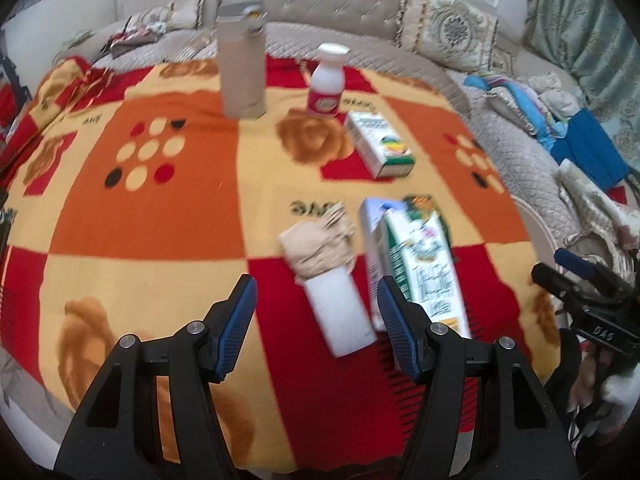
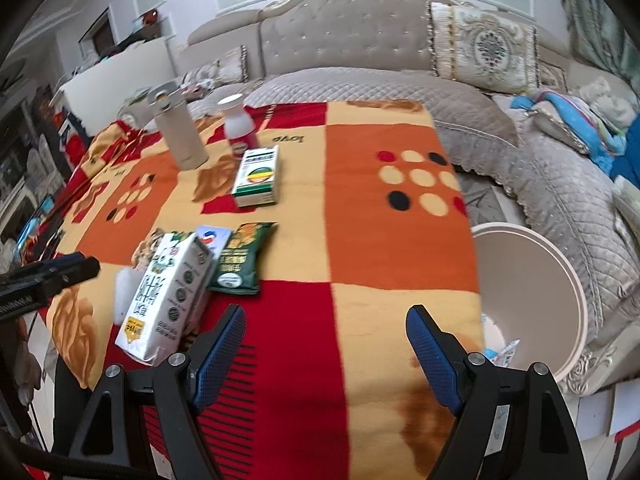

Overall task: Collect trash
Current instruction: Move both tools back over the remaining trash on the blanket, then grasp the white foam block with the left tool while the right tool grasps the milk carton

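Note:
On the patterned blanket (image 1: pixel 160 216) lie a white paper cup (image 1: pixel 340 312) stuffed with crumpled tan paper (image 1: pixel 320 244) and, beside it, a milk carton (image 1: pixel 416 264). My left gripper (image 1: pixel 316 282) hovers over them, open; the cup's end lies between its blue pads without being pressed. In the right wrist view the carton (image 2: pixel 164 296) lies against a green snack bag (image 2: pixel 240 258). My right gripper (image 2: pixel 326 310) stands open over bare blanket, nothing between its fingers. A beige bin (image 2: pixel 532 292) with scraps inside stands off the blanket's right edge.
Farther back stand a beige thermos (image 1: pixel 242 64), a white bottle with a pink label (image 1: pixel 326 84) and a small white-green box (image 1: pixel 380 144). A quilted sofa (image 2: pixel 360 40) with cushions wraps the far and right sides. Clothes are piled at the right (image 1: pixel 560 120).

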The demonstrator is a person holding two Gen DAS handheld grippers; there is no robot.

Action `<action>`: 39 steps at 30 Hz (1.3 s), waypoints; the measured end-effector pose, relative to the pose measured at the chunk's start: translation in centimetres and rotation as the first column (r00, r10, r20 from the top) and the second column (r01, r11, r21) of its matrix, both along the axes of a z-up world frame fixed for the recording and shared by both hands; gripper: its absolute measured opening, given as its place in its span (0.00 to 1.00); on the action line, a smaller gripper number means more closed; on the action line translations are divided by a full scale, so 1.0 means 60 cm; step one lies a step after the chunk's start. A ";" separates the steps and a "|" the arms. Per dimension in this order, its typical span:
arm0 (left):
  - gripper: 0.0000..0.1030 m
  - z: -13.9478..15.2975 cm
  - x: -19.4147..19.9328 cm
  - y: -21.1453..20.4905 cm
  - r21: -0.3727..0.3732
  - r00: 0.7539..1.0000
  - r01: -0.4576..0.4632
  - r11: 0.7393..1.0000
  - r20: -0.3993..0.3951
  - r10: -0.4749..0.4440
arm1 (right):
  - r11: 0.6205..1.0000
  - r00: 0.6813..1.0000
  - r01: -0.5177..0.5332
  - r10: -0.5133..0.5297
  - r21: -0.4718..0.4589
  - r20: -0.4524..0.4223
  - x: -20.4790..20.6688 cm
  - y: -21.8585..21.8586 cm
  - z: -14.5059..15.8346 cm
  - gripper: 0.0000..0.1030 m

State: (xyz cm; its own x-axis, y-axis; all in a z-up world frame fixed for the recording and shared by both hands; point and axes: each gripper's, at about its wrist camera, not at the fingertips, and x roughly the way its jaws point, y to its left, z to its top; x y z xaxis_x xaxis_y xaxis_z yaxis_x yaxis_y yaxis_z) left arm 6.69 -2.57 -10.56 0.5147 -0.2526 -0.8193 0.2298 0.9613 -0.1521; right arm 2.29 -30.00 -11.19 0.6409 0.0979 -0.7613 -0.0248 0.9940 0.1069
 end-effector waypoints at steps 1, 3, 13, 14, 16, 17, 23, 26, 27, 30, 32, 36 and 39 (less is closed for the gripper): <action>0.59 -0.005 0.002 0.002 -0.005 1.000 -0.003 1.000 -0.010 0.003 | 1.000 1.000 -0.011 0.011 0.002 -0.007 0.004 0.006 -0.003 0.78; 0.59 -0.014 0.002 0.003 -0.013 1.000 -0.010 1.000 -0.029 0.010 | 1.000 1.000 -0.021 0.021 0.000 -0.017 0.008 0.013 -0.005 0.78; 0.59 -0.043 0.008 -0.013 -0.005 0.998 -0.006 1.000 -0.062 0.005 | 0.999 0.999 -0.036 0.036 0.004 -0.037 0.024 0.028 -0.013 0.78; 0.59 -0.046 0.010 -0.014 -0.005 0.998 -0.005 1.000 -0.065 0.005 | 0.999 0.998 -0.038 0.038 0.008 -0.039 0.027 0.030 -0.013 0.78; 0.59 -0.051 0.013 -0.015 -0.012 0.998 -0.009 1.000 -0.069 0.009 | 0.999 0.998 -0.040 0.040 0.002 -0.047 0.033 0.035 -0.015 0.78; 0.59 -0.053 0.014 -0.015 -0.016 0.997 -0.013 1.000 -0.070 0.012 | 0.999 0.998 -0.041 0.041 -0.002 -0.047 0.035 0.037 -0.015 0.78; 0.59 -0.066 0.022 -0.022 -0.031 0.997 -0.011 0.999 -0.078 0.008 | 0.998 0.996 -0.060 0.061 0.020 -0.068 0.047 0.049 -0.020 0.78; 0.55 -0.073 0.025 -0.029 -0.043 0.997 -0.001 0.999 -0.078 -0.002 | 0.997 0.994 -0.070 0.073 0.043 -0.080 0.050 0.057 -0.023 0.78; 0.47 -0.075 0.027 -0.032 -0.051 0.996 0.006 0.999 -0.086 -0.011 | 0.996 0.994 -0.073 0.076 0.045 -0.082 0.051 0.060 -0.023 0.78; 0.32 -0.078 0.030 -0.034 -0.090 0.994 0.025 0.996 -0.106 -0.035 | 0.996 0.992 -0.079 0.083 0.043 -0.092 0.052 0.068 -0.025 0.78; 0.29 -0.073 0.027 -0.035 -0.086 0.993 0.039 0.995 -0.103 -0.048 | 0.995 0.991 -0.082 0.087 0.055 -0.099 0.054 0.072 -0.024 0.78; 0.27 -0.054 0.017 -0.019 -0.094 0.994 0.054 0.994 -0.092 -0.063 | 0.991 0.989 -0.098 0.107 0.090 -0.100 0.057 0.085 -0.017 0.78; 0.26 -0.037 0.010 0.006 -0.096 0.996 0.036 0.995 -0.073 -0.043 | 0.986 0.984 -0.130 0.141 0.107 -0.106 0.062 0.110 -0.012 0.78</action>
State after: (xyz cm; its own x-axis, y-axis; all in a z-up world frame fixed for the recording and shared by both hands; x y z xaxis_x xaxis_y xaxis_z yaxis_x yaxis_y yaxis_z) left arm 7.29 -2.18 -12.75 0.4410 -0.3495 -0.8267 0.2514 0.9323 -0.2600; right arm 6.01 -23.40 -11.94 0.5268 0.2569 -0.8102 -0.1405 0.9664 0.2151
